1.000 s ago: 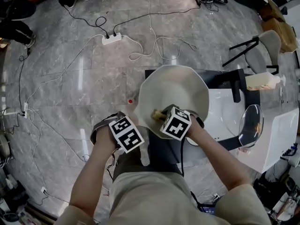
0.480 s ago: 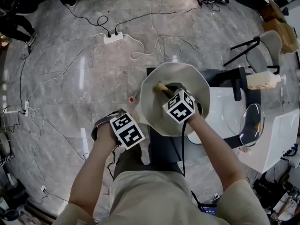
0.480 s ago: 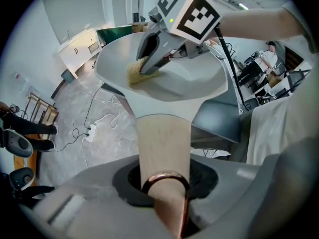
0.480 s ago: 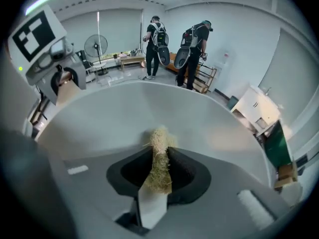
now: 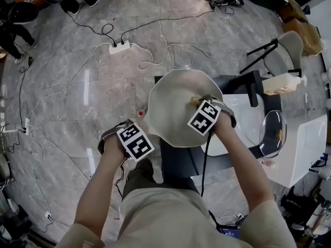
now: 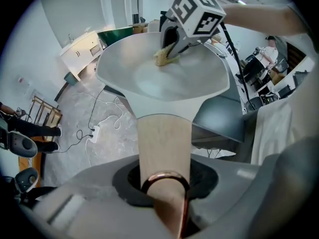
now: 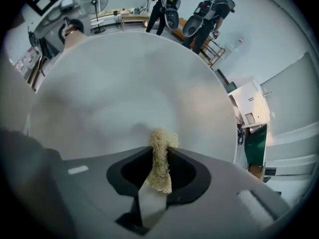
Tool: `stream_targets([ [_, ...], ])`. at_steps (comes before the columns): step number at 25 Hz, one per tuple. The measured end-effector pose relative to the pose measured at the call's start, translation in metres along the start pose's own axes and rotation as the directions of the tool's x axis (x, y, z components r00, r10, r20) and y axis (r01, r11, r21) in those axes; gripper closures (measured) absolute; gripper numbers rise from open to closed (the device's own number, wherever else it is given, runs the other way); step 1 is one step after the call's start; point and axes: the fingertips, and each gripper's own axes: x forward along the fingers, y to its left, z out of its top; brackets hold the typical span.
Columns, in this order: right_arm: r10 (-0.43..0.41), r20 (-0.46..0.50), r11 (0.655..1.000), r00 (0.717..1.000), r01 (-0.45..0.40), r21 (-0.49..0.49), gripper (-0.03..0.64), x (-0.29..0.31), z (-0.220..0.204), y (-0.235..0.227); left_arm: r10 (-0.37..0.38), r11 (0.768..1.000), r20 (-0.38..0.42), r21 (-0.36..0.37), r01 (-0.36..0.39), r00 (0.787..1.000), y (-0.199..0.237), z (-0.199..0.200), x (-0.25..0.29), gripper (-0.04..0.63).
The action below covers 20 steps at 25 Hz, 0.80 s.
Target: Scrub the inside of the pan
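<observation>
- Pan (image 5: 173,105): pale cream, wide and shallow, held up over the floor (image 5: 67,97), with its hollow facing up. It lies straight ahead of the left gripper (image 6: 164,193) and directly under the right gripper (image 7: 157,178).
- Pan handle (image 6: 164,138): light wood with a copper ring (image 6: 164,178) at its end. It runs back from the bowl into the left gripper.
- Left gripper: jaws closed on the handle, gripping it near the ring end. The bowl stands beyond the jaw tips.
- Right gripper: jaws closed on a scrubbing pad (image 7: 159,156), which stands on edge between them. Its frayed top touches the pan's inner surface, just ahead of the jaws.
- Scrubbing pad: straw-coloured and fibrous. In the head view it is just beyond the right gripper, on the right part of the bowl.
- Marker cubes, left (image 5: 135,143) and right (image 5: 203,118): black-and-white square patterns only, with no letters.
- Worktop (image 5: 305,143): white, to the right of the right gripper and lower than the pan.
- Bottle (image 5: 279,84): pale, lying on the worktop, well apart from both grippers. Any print on it is too small to read.
- Clear oval lid (image 5: 272,133): on the worktop, right of the right gripper.
- Power strip (image 5: 119,47): white, on the grey marbled floor beyond the pan, with cables trailing from it.
- Two standing people (image 7: 199,14): far beyond the pan's rim in the right gripper view.
</observation>
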Motion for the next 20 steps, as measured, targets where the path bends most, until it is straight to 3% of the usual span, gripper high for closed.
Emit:
stream_targets([
  [4,0.134,-0.050,0.991,0.990,-0.134,-0.001,0.523,-0.018,-0.015,0.045,0.023,0.999,-0.002,0.025,-0.023,1.000,0.001,-0.002,-0.001,0.476],
  [7,0.187,0.020,0.981,0.982,-0.188,0.057,0.523,-0.035,-0.015,0.066,0.044,0.995,-0.018,0.087,-0.042,0.999,-0.001,-0.009,-0.001,0.318],
  [11,0.229,0.185,0.952,0.956,-0.259,0.161,0.523,-0.060,-0.008,0.081,0.077,0.994,0.102,0.075,-0.085,0.992,-0.001,-0.001,-0.018,0.282],
  [16,0.161,0.404,0.916,0.901,-0.288,0.278,0.523,-0.095,0.007,0.077,0.153,0.984,0.293,0.038,-0.171,0.944,-0.002,0.018,-0.057,0.278],
  [20,0.055,0.533,0.892,0.844,-0.281,0.353,0.523,-0.132,0.022,0.068,0.215,0.973,0.409,-0.017,-0.229,0.887,-0.002,0.025,-0.094,0.278],
])
